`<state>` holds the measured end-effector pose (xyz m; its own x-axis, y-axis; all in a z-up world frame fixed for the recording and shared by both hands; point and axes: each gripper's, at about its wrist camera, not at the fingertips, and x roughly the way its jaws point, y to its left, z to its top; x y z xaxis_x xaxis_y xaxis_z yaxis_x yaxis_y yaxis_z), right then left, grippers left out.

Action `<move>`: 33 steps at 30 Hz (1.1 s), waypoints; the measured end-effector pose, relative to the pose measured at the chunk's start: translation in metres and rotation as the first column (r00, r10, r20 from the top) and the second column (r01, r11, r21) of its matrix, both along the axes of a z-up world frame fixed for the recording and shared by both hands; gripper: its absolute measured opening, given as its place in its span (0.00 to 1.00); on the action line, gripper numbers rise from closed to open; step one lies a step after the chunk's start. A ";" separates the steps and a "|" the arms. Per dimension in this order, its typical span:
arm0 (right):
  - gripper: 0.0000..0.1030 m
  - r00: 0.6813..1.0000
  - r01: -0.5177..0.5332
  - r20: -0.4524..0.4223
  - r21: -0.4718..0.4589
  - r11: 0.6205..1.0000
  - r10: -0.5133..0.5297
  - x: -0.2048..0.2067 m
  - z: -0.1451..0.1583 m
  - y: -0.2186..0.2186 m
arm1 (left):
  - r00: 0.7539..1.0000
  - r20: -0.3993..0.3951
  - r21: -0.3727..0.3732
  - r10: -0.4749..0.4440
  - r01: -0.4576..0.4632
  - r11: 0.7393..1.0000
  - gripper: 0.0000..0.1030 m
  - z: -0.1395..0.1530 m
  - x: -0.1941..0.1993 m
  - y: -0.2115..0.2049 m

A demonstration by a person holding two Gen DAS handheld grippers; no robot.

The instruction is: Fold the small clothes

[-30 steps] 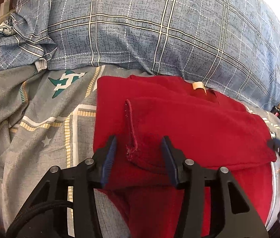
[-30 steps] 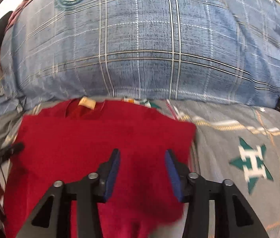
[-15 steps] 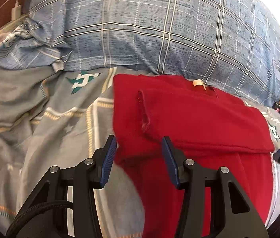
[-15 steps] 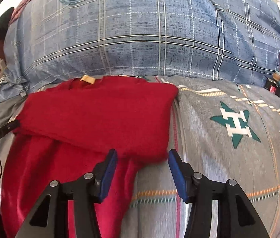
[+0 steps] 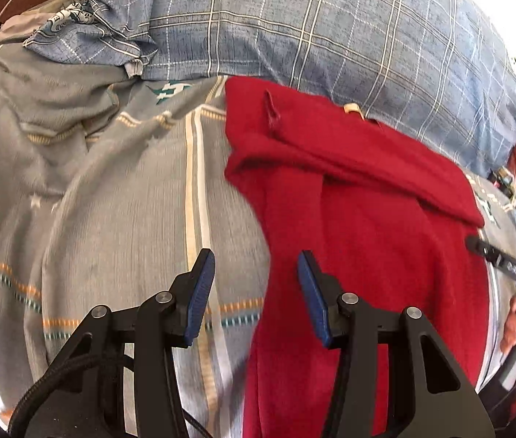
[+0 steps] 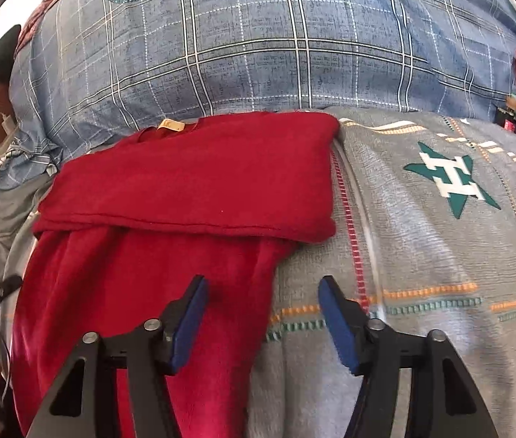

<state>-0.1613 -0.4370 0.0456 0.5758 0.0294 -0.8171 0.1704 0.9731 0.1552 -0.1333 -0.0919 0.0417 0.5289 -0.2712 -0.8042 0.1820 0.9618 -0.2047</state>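
Both sleeves now folded across the red sweater point(image 6: 192, 182) at twelve o'clock on the bedsheet point(image 6: 422, 255); left gripper point(image 5: 256, 288) and right gripper point(image 6: 261, 317) have pulled back, spread, empty — bottom hem fold likely next.

Grey bedspread point(image 6: 422, 241) with a green star point(image 6: 453, 182) — blue plaid pillow point(image 6: 258, 36) behind it.
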 end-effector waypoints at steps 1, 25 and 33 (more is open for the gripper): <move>0.32 1.000 -0.015 0.011 -0.005 1.000 0.015 0.002 -0.002 0.004 | 1.000 -0.007 0.001 -0.001 0.001 1.000 0.46 -0.002 -0.001 0.000; 0.49 0.999 -0.033 0.021 -0.012 0.999 0.034 -0.062 0.032 0.001 | 0.998 0.041 0.095 -0.050 0.046 0.994 0.46 0.004 -0.041 0.000; 0.58 0.995 -0.095 -0.019 0.018 0.995 0.096 -0.095 0.007 0.039 | 0.997 0.050 0.106 -0.053 0.047 0.993 0.46 0.006 -0.060 0.001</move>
<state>-0.2563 -0.3976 0.0522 0.5531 0.0975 -0.8274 0.0802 0.9823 0.1693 -0.1933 -0.0908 0.0477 0.5592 -0.2138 -0.8010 0.2383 0.9669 -0.0918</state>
